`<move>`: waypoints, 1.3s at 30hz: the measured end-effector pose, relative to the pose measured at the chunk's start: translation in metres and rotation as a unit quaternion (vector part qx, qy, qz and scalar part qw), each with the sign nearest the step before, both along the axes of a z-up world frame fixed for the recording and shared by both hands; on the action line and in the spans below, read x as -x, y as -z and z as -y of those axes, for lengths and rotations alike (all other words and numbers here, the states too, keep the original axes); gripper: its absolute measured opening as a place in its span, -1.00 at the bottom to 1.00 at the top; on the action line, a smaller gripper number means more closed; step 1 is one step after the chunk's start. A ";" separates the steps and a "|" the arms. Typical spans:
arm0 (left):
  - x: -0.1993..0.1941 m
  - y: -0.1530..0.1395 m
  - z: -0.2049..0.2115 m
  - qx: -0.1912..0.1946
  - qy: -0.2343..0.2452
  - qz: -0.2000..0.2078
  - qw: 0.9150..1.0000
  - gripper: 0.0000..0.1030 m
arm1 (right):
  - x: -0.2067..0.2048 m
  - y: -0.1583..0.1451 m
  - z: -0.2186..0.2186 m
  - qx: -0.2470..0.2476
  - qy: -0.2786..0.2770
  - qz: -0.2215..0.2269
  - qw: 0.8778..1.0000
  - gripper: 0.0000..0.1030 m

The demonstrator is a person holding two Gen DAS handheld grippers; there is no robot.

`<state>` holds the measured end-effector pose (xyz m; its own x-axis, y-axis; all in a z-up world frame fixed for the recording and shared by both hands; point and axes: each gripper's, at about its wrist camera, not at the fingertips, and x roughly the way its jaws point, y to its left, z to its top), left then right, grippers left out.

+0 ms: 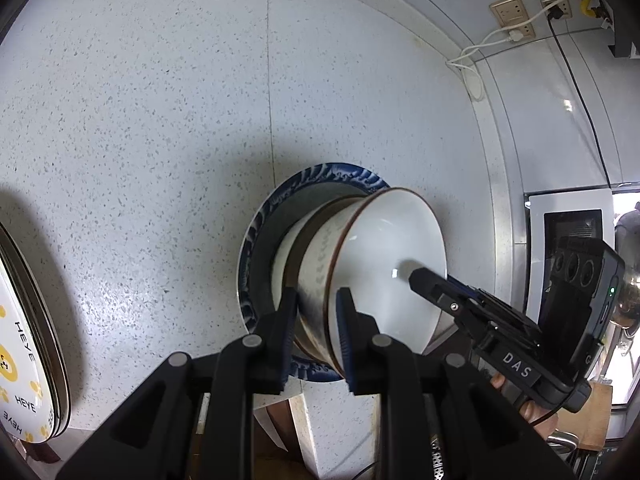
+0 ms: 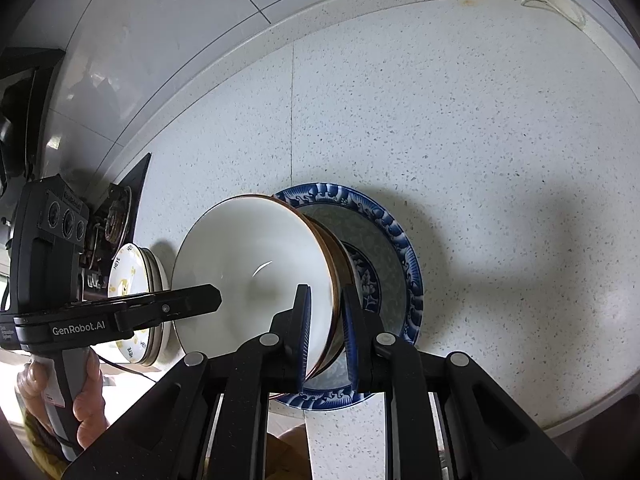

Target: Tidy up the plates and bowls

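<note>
- At far left of the desk (image 1: 160,120), a stack of yellow-print plates (image 2: 132,280) lies flat, well apart from the work.
- Left tool (image 1: 316,320): jaws drawn close and clamped on the bowl (image 1: 380,272) wall at its rim, one pad outside, one inside. A hand (image 2: 80,392) holds this tool by its grip.
- Centre: the bowl sits on a second bowl (image 1: 288,256), whose brown rim shows just below. Both stand inside the blue plate (image 2: 400,256), which lies flat on the desk.
- Right tool (image 2: 324,336): jaws nearly together, clamped on the opposite side of the same rim, one pad in, one out.
- Judged step: both tools carry the bowl at the stack, either seating it or lifting it; which one cannot be told.
- Keep both tools at equal height so the rim stays level.
- Move both hands together; a lag on one side will twist the bowl against the pads.
- Hold grip pressure constant. Glazed ware is likely slippery, and a thin rim gives little contact.
- If seating, centre the bowl over the lower one before parting either tool.
- If lifting, rise straight up, so the lower bowl and blue plate are not dragged.
- Risk: an off-centre bowl may rock or chip the rim beneath.
</note>
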<state>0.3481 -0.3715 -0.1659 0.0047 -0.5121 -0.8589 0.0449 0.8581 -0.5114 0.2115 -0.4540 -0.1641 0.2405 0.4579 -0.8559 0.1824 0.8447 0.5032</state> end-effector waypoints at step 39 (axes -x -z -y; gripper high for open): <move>0.041 -0.030 -0.083 0.022 -0.023 0.151 0.988 0.71 | 0.096 -0.033 0.061 0.041 0.075 0.073 0.994 0.44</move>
<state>0.3069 -0.2884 -0.1357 0.2819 -0.5421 -0.7916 0.1635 0.8402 -0.5171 0.1152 -0.5154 -0.1308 0.4253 0.3378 -0.8396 0.2390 0.8529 0.4642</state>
